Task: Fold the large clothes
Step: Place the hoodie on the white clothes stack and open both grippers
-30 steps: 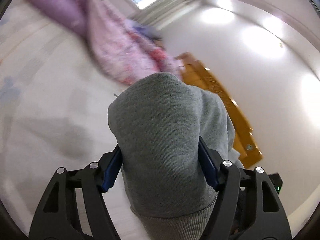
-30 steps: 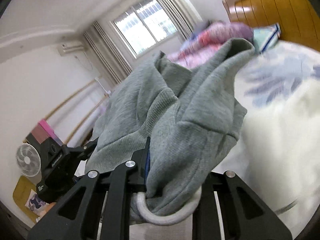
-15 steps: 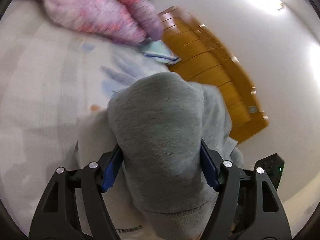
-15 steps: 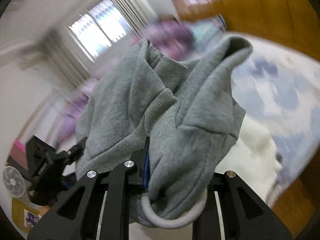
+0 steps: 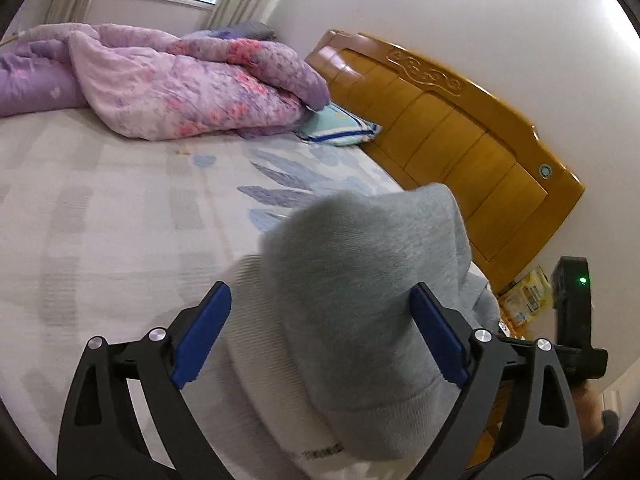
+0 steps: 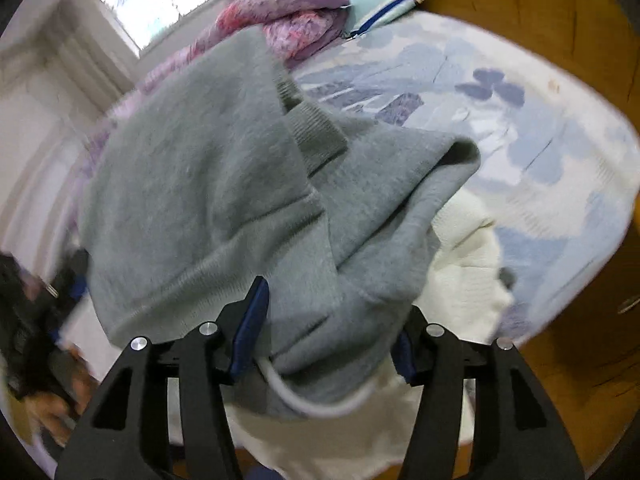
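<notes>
Grey sweater (image 5: 372,292) on the bed (image 5: 120,208); my left hand-held gripper (image 5: 320,320) and right hand-held gripper (image 6: 332,320) just opened (pads clear, cloth between).

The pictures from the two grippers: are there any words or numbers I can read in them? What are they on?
Nothing can be read for sure.
Dark print on the white garment under the grey sweater: too blurred to read.
Print on the yellow packet by the headboard: too small to read.
Right wrist view: no text shows.
</notes>
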Available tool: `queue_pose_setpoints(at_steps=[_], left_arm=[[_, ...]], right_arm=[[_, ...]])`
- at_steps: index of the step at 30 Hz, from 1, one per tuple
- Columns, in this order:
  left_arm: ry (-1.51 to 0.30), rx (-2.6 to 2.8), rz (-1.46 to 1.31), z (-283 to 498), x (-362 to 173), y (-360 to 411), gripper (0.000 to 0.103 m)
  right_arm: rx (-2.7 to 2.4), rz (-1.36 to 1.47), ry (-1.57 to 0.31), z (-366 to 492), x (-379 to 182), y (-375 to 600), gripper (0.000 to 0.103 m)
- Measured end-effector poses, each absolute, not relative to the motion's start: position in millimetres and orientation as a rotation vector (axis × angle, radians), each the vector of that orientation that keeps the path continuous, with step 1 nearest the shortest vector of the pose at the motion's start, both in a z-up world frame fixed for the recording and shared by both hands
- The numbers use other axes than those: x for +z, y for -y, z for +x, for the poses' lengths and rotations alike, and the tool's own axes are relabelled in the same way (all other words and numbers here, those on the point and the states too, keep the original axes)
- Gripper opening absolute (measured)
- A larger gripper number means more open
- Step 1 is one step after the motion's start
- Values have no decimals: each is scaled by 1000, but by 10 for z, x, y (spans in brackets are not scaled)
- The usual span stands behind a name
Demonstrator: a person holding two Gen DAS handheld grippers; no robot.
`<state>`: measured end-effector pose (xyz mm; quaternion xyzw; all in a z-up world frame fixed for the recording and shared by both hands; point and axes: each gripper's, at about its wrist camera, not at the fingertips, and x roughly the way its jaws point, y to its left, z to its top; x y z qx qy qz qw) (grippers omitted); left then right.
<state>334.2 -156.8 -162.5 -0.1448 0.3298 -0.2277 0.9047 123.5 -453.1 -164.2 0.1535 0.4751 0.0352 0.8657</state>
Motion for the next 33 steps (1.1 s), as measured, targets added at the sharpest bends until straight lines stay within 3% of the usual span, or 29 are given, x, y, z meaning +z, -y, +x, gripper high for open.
queue_pose_setpoints(at_steps=[6, 15, 23, 33], left_arm=[[-678, -361, -304, 2967, -1586, 1026, 91], [-659, -228, -194, 2297, -1489, 485, 91], [-607, -158, -175, 1686, -1225, 94, 93], [-565, -106, -126, 1050, -1019, -184, 94]], right_arm=[[-90, 47, -948, 763, -1380, 4184, 66], [64, -31, -837, 300, -1056, 3223, 77], [61, -110, -766, -109, -847, 2445, 94], [46, -144, -710, -675, -700, 1799, 95]])
